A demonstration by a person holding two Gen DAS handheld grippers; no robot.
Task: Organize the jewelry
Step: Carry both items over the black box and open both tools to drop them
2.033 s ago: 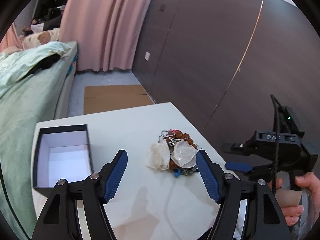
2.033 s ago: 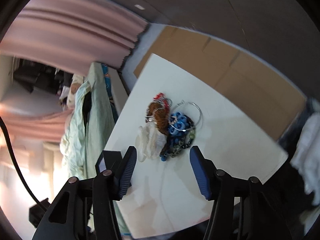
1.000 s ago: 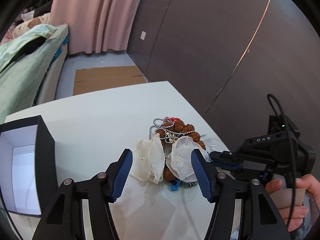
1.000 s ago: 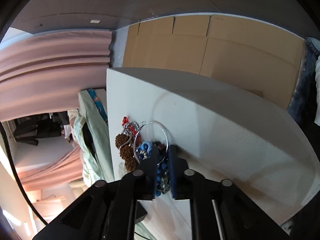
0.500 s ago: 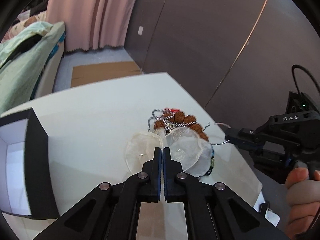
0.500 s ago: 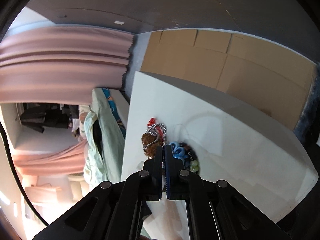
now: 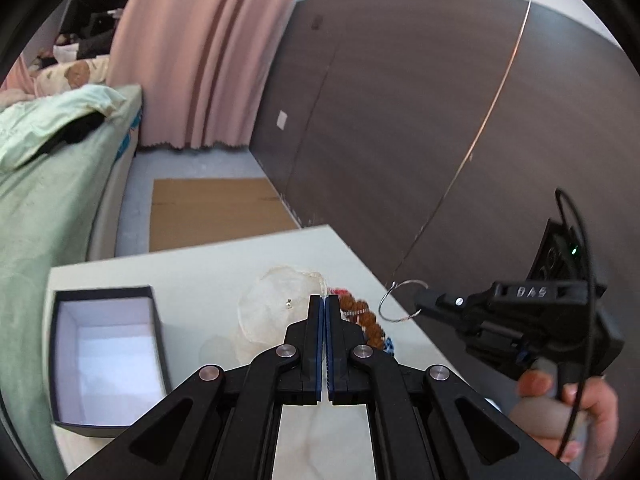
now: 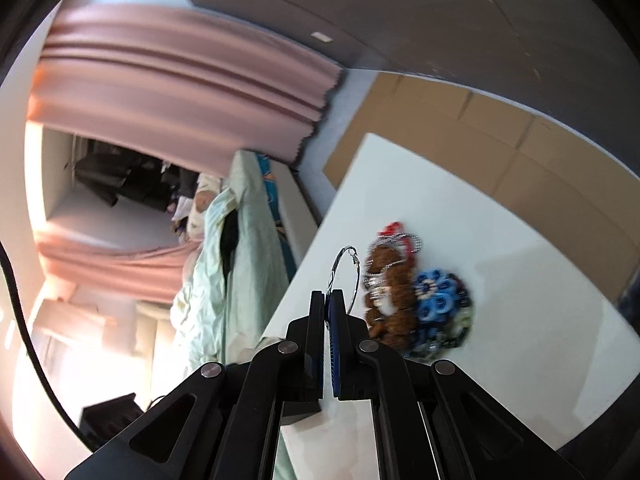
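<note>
Left gripper (image 7: 324, 304) was closed, blue pads pressed together on the translucent white shell-like ornament (image 7: 276, 304), which spread out left of the fingertips above the tabletop (image 7: 216, 264). Whether the ornament was lifted clear of the surface could not be told.

Right gripper (image 8: 329, 300) was closed on a thin silver wire hoop (image 8: 344, 276); from the left wrist view the same hoop (image 7: 398, 300) hung off the gripper tip, raised and apart from the pile.

The rest of the jewelry pile (image 8: 412, 300) lay on the tabletop: brown knobbly beads (image 8: 390, 276), a silver ball chain, a red piece at the far end, blue rings (image 8: 434, 294) and dark beads at the near edge. In the left view the closed fingers hid most of it; only brown beads (image 7: 360, 312) showed just right of them.

An open black box with white lining (image 7: 106, 356) sat on the left part of the tabletop, well apart from the pile.

Around: bed with pale green cover (image 7: 48, 200) along the left, pink curtain (image 7: 200, 60), dark wall panels (image 7: 400, 120), flattened cardboard (image 7: 212, 212) on the floor beyond the table.
</note>
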